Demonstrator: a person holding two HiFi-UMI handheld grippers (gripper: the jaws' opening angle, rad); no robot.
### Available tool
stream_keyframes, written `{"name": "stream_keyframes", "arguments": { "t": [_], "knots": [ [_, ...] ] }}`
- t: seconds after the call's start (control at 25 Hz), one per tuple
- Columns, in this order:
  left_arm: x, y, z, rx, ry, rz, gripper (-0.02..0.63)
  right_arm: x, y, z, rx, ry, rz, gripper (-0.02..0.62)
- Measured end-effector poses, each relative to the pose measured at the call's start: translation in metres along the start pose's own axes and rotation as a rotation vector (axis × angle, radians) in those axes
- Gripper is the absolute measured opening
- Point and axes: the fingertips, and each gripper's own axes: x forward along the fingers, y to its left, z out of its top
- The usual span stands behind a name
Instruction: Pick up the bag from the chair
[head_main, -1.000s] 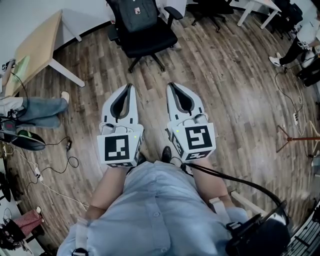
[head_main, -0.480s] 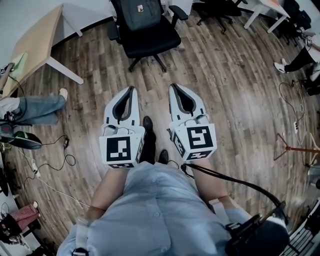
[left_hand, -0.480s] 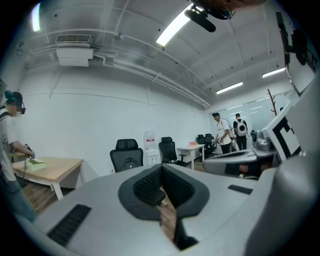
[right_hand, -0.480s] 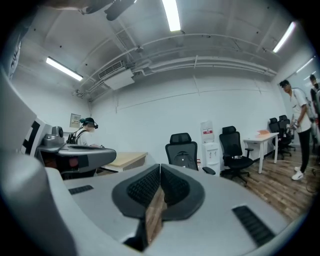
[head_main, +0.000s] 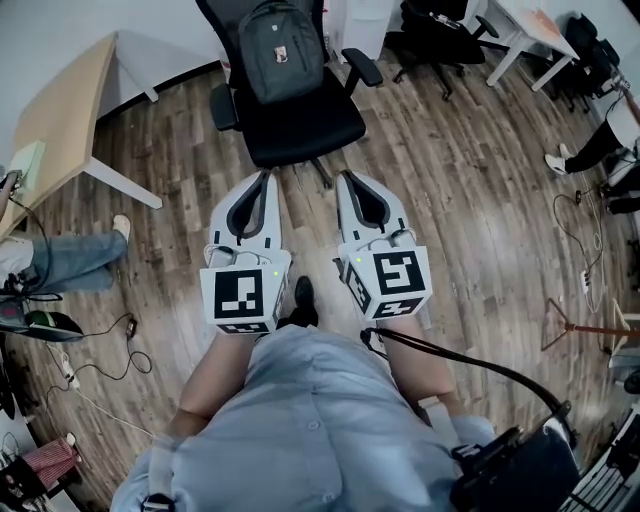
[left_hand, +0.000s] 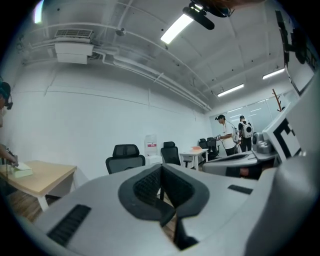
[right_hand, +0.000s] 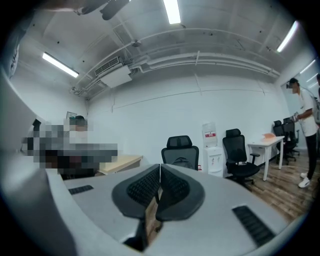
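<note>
A grey backpack (head_main: 280, 62) leans upright against the back of a black office chair (head_main: 305, 128) at the top middle of the head view. My left gripper (head_main: 264, 177) and right gripper (head_main: 343, 177) are held side by side, pointing at the chair, with their tips just short of the seat's front edge. Both are shut with nothing in them. In the right gripper view the chair (right_hand: 180, 149) and the top of the backpack (right_hand: 182, 161) show just above the shut right gripper (right_hand: 160, 167). The left gripper (left_hand: 161, 170) view shows its jaws together too.
A wooden table (head_main: 60, 110) stands at the left, with a seated person's legs (head_main: 60, 255) and floor cables (head_main: 110, 345) below it. More black chairs (head_main: 440, 30) and a white table (head_main: 520, 20) are at the back right. A wooden stand (head_main: 580, 325) is at the right.
The chair with the backpack has come nearer and lower in the head view as I walked towards it. Both grippers stayed shut and side by side.
</note>
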Motion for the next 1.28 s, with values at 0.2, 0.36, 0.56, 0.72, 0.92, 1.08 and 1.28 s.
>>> {"name": "stream_keyframes", "arguments": {
  "t": [0.2, 0.36, 0.56, 0.72, 0.92, 1.08, 1.28],
  "knots": [
    [0.052, 0.036, 0.015, 0.023, -0.044, 0.0, 0.0, 0.06, -0.015, 0.023, -0.013, -0.042, -0.003, 0.002],
    [0.08, 0.049, 0.01, 0.016, -0.038, -0.005, 0.0, 0.087, -0.024, 0.028, -0.017, -0.046, -0.008, 0.002],
    [0.108, 0.056, -0.006, -0.006, -0.005, -0.031, 0.0, 0.112, -0.038, 0.021, -0.006, -0.016, -0.026, 0.002],
    [0.128, 0.06, -0.017, -0.015, 0.027, -0.032, 0.0, 0.13, -0.051, 0.018, 0.008, 0.001, -0.029, 0.002],
    [0.167, 0.07, -0.027, -0.015, 0.056, 0.0, 0.0, 0.165, -0.075, 0.016, 0.02, 0.002, -0.006, 0.002],
    [0.206, 0.074, -0.027, -0.011, 0.074, 0.036, 0.0, 0.2, -0.101, 0.021, 0.009, 0.008, 0.028, 0.002],
    [0.264, 0.084, -0.032, -0.014, 0.108, 0.105, 0.0, 0.254, -0.137, 0.024, 0.007, 0.016, 0.081, 0.002]
  ]
}}
